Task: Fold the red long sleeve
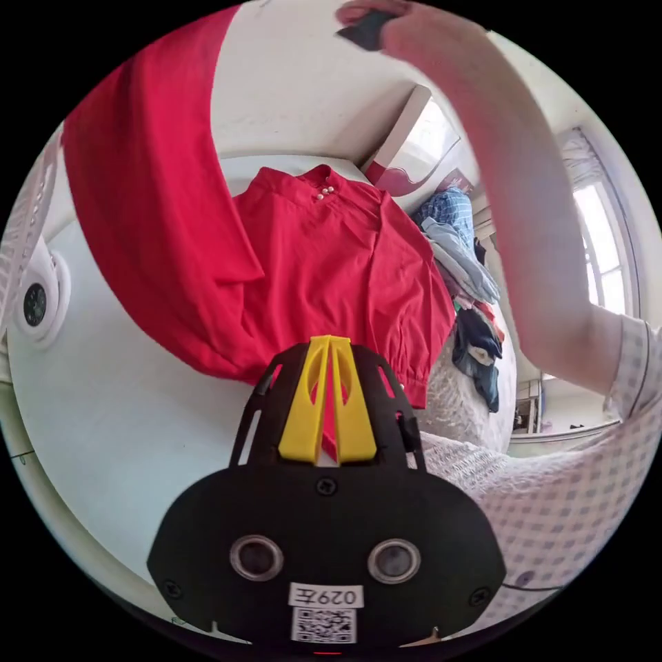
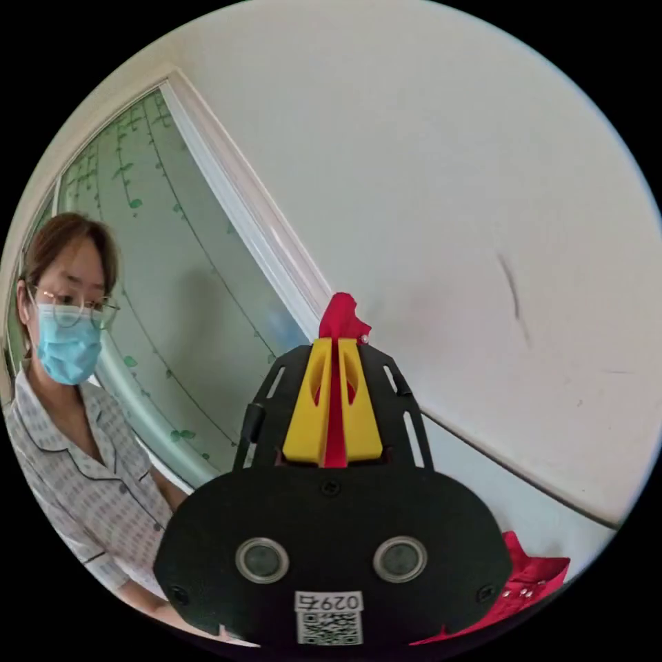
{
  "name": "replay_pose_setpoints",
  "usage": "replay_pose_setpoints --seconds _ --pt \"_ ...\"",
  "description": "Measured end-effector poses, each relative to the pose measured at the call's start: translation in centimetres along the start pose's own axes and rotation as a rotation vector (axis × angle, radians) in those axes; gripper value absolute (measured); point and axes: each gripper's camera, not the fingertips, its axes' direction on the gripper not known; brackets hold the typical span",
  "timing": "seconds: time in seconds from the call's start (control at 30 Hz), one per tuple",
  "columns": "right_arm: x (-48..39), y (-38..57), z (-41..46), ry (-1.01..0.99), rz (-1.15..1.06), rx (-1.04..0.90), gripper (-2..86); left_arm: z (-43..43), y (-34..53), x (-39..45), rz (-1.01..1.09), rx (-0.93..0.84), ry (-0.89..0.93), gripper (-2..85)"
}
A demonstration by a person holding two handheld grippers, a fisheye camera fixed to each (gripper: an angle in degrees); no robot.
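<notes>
I see the red long sleeve (image 1: 331,276), smooth matte cloth with pearl buttons at its collar, lying flat on the white table (image 1: 117,414). My left gripper (image 1: 329,345) pinches its hem; my right gripper (image 2: 336,345) clamps a raised sleeve cuff.

Bright daylight from a blown-out window (image 1: 607,255), soft shadows, heavy fisheye bending at black-rimmed edges.

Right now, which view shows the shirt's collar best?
The left gripper view: the collar with its pearl buttons lies flat on the table, facing the camera. The right gripper view catches just a red corner with buttons at the frame's lower edge.
</notes>
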Motion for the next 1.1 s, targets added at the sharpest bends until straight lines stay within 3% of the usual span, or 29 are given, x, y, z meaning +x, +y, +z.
replay_pose_setpoints --seconds 0.13,0.27,0.4,0.5,0.73,0.93,1.0,1.03,1.1 --pt "-4.9 3.6 -9.5 -0.204 -0.033 0.012 0.8 2.2 0.7 1.3 -0.035 0.045 -0.215 -1.0" --pt "-7.8 11.7 -15.5 -0.027 0.104 -0.157 1.5 3.2 2.7 1.6 -0.069 0.034 -0.319 -1.0" --pt "-7.1 25.0 -19.6 0.299 0.616 -0.534 4.2 3.4 4.4 1.3 -0.095 0.009 -0.307 -1.0" --pt "-7.8 32.3 -21.9 0.322 0.870 -0.597 9.6 2.5 5.5 2.3 -0.089 -0.004 -0.217 -1.0" --pt "-9.9 36.9 -24.8 0.483 0.941 -0.413 14.2 0.1 9.7 7.0 -0.186 0.071 -0.169 -1.0" --pt "-6.3 42.4 -20.5 0.418 1.090 -0.298 15.8 5.7 9.1 10.3 -0.201 -0.034 -0.147 -1.0" --pt "-5.8 43.4 -19.4 0.349 1.113 -0.229 13.2 7.2 8.6 11.3 -0.195 -0.067 -0.173 -1.0" --pt "-6.1 43.2 -18.9 0.281 1.078 -0.161 6.6 7.5 8.3 12.0 -0.187 -0.063 -0.176 -1.0" --pt "-7.1 42.0 -18.6 0.229 1.004 -0.111 2.2 7.8 7.8 12.8 -0.183 -0.075 -0.199 -1.0"
